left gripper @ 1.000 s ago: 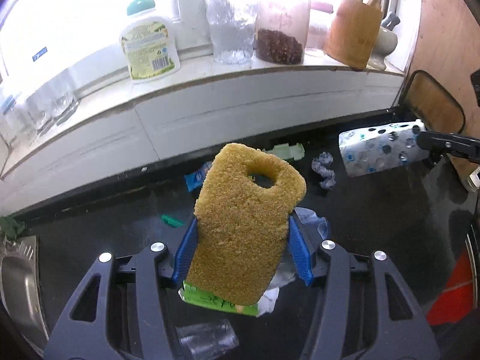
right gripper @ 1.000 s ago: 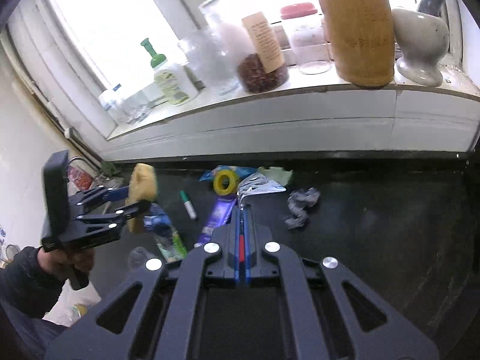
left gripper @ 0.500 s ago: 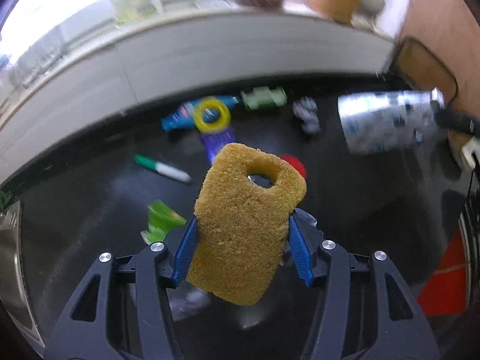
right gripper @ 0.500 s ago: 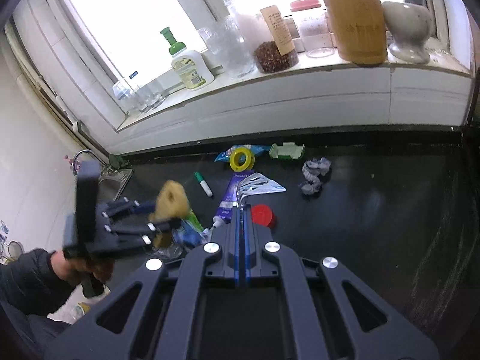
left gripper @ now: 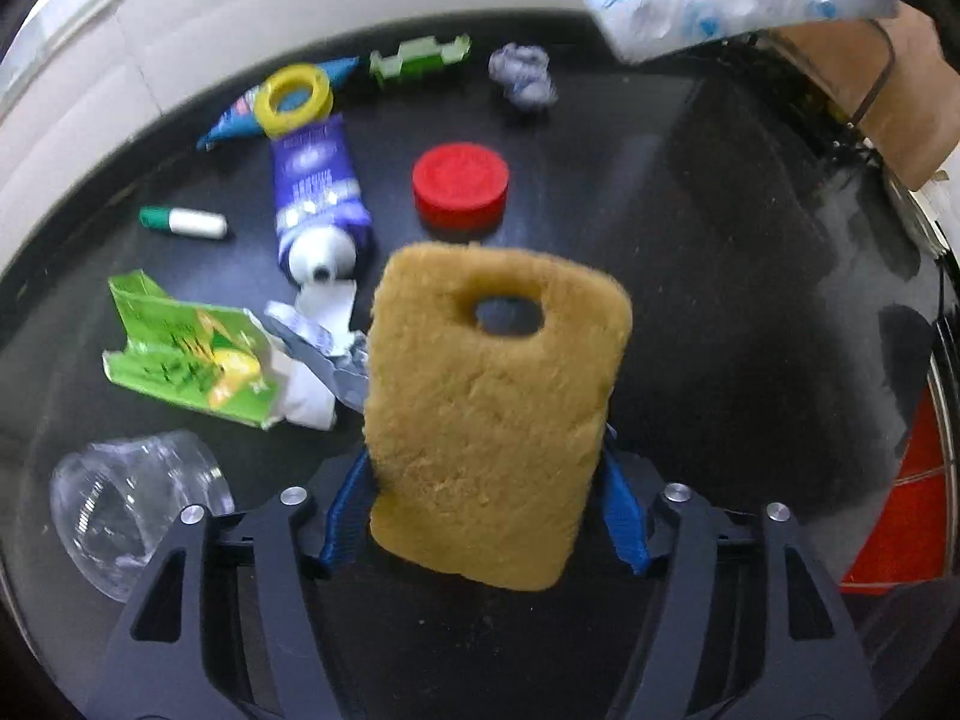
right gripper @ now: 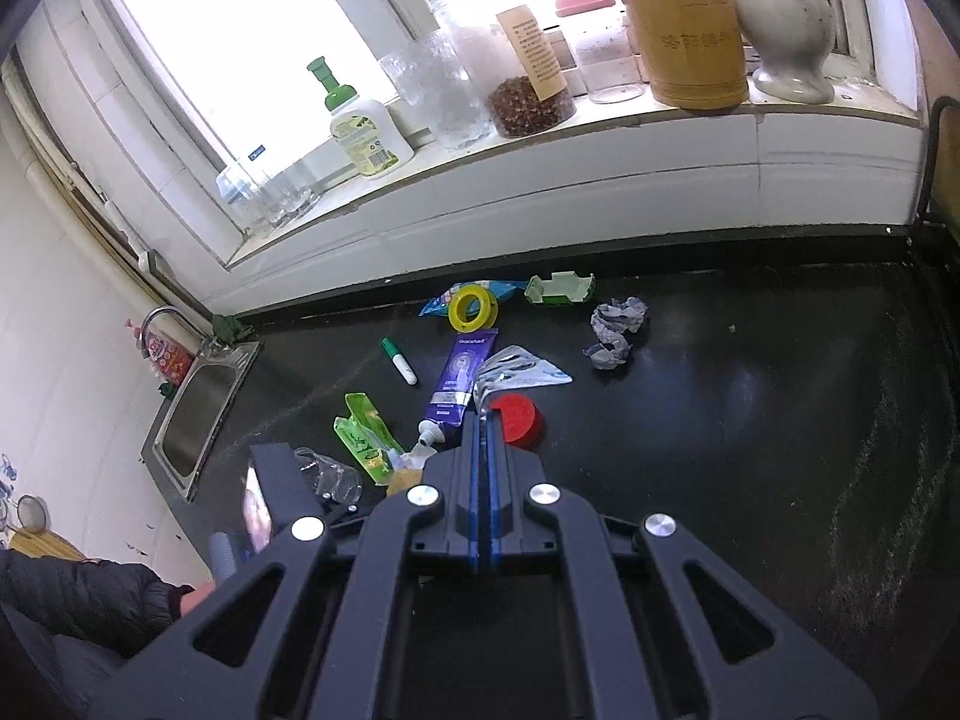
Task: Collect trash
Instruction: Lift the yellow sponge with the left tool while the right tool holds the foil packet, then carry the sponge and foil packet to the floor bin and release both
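Overexposed window point(right gripper: 252, 42) backlight, counter point(right gripper: 750, 396) glare, left view blurred, fisheye edges

Sponge point(left gripper: 492, 420), centre frame: tan-yellow. Cap point(left gripper: 461, 185) above it: red. Tube point(left gripper: 318, 192), upper left: purple, white nozzle. Tape ring point(left gripper: 294, 97): yellow. Carton point(left gripper: 180, 354), left: green, lemon print. Bench point(left gripper: 720, 276): black.

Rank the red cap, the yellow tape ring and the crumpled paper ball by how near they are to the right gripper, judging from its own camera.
From the right gripper:
1. Red cap, right beside the fingertips.
2. Yellow tape ring, farther back, slightly left.
3. Crumpled paper ball, back right; too close to the ring to call firmly.
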A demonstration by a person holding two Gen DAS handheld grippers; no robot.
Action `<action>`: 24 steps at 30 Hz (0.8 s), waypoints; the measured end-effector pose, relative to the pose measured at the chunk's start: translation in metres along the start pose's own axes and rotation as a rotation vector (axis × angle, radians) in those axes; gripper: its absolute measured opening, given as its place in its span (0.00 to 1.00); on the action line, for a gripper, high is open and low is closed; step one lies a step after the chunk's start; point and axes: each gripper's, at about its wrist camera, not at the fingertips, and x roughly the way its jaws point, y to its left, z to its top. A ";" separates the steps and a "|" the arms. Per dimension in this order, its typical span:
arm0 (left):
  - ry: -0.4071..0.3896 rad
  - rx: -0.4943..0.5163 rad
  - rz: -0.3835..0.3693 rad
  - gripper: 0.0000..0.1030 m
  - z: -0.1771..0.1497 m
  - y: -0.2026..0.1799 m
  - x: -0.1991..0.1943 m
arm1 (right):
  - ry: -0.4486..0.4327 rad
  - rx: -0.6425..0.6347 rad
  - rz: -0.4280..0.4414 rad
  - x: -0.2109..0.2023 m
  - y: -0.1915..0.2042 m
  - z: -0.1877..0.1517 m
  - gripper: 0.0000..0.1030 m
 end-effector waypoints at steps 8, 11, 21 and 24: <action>-0.069 -0.045 -0.018 0.54 0.005 0.007 -0.043 | 0.003 -0.001 -0.006 -0.003 -0.005 -0.001 0.03; -0.092 -0.051 -0.005 0.53 0.009 0.007 -0.065 | 0.008 -0.016 0.004 -0.001 0.000 0.000 0.03; -0.165 -0.142 0.067 0.52 0.008 0.026 -0.118 | 0.041 -0.128 0.065 0.014 0.050 0.010 0.03; -0.190 -0.198 0.103 0.52 -0.001 0.042 -0.139 | 0.055 -0.192 0.101 0.020 0.082 0.014 0.03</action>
